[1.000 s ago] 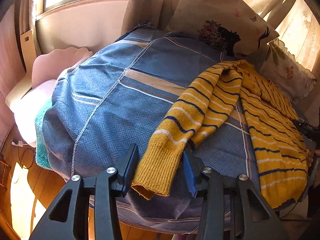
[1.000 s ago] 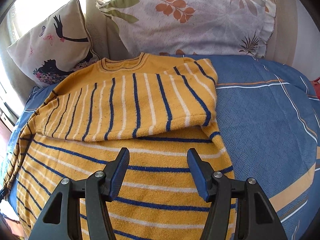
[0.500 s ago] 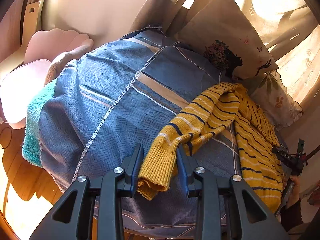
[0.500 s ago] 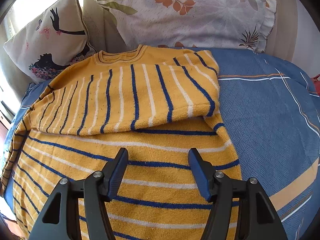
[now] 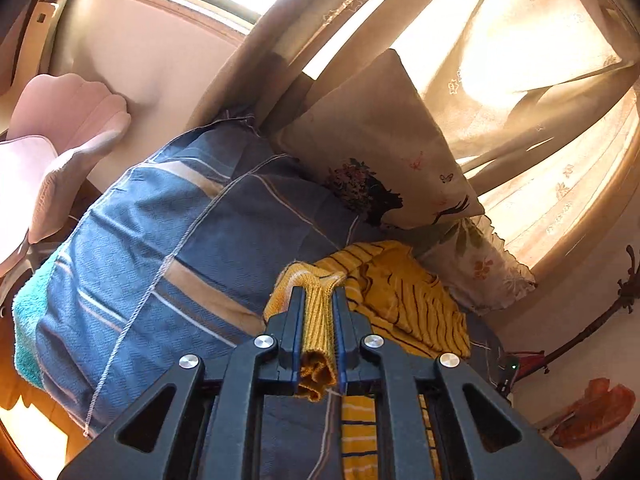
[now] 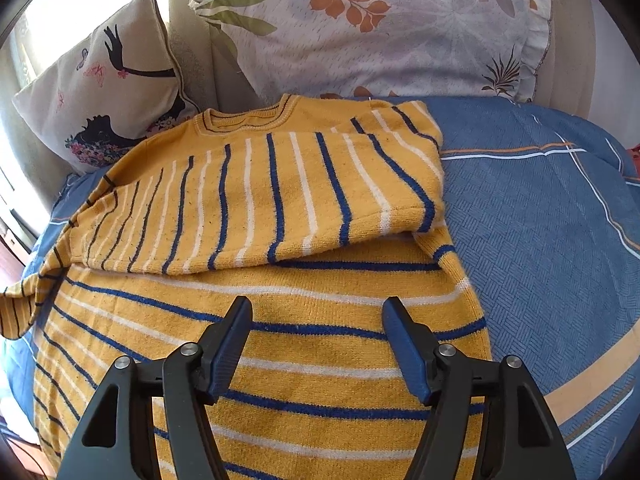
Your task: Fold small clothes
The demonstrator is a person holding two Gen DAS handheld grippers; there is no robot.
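Note:
A yellow sweater (image 6: pixel 304 312) with blue and white stripes lies on the blue bedspread (image 6: pixel 540 220), collar toward the pillows. One sleeve (image 6: pixel 280 200) is folded across its chest. My right gripper (image 6: pixel 318 312) is open and empty, hovering over the sweater's lower body. My left gripper (image 5: pixel 318 300) is shut on the ribbed cuff of the other sleeve (image 5: pixel 318 320) and holds it lifted off the bed; the rest of the sweater (image 5: pixel 408 300) lies beyond it.
A cream cushion with a black figure (image 6: pixel 100 88) and a leaf-print pillow (image 6: pixel 380 28) stand at the head of the bed. Curtains (image 5: pixel 520 60) hang behind. A pink chair (image 5: pixel 60 140) and a teal towel (image 5: pixel 24 320) are at the bed's left edge.
My left gripper closed on the sleeve cuff and lifted it, swinging toward the sweater body. My right gripper stayed open and shifted only slightly over the sweater.

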